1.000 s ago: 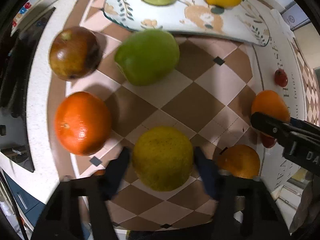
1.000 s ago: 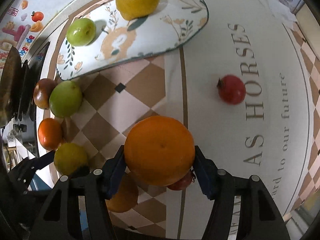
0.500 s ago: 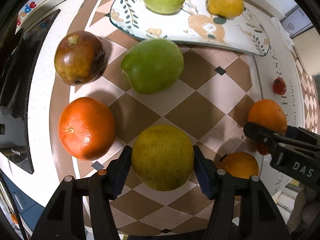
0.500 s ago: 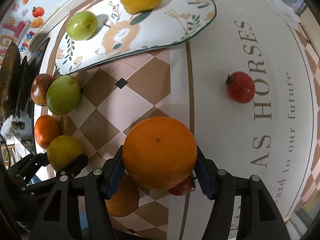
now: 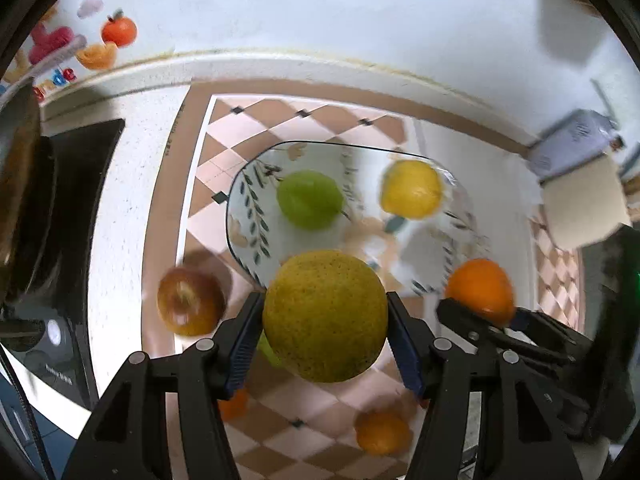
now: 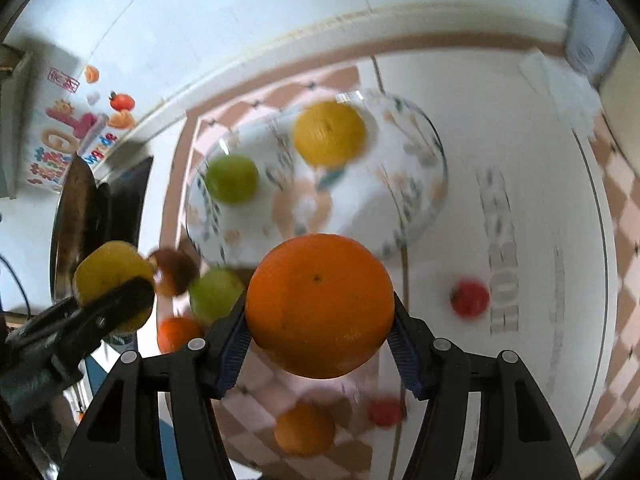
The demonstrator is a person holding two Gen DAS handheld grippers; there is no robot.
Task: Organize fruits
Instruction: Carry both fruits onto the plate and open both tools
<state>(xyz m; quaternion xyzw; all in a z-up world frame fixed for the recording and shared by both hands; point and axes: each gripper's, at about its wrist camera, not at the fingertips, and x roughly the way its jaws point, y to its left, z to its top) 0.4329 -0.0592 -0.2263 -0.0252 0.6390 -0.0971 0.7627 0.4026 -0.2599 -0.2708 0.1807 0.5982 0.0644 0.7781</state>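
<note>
Left gripper [image 5: 325, 340] fingers clamp a yellow-green citrus [image 5: 325, 316] — held clear above the table [image 5: 128, 200]. Right gripper [image 6: 320, 340] fingers clamp an orange [image 6: 319, 305], also aloft. Beyond both, the plate [image 5: 248, 216] carries a green fruit [image 5: 310, 199] and a lemon [image 5: 411, 189] — other fruits lie scattered below.

Home kitchen, by the look: speckled white table [image 5: 132, 208] against a wall, checkered mat [image 5: 256, 124], patterned plate [image 6: 424, 184] of fruit, fruit stickers [image 5: 118, 32] on the wall.
</note>
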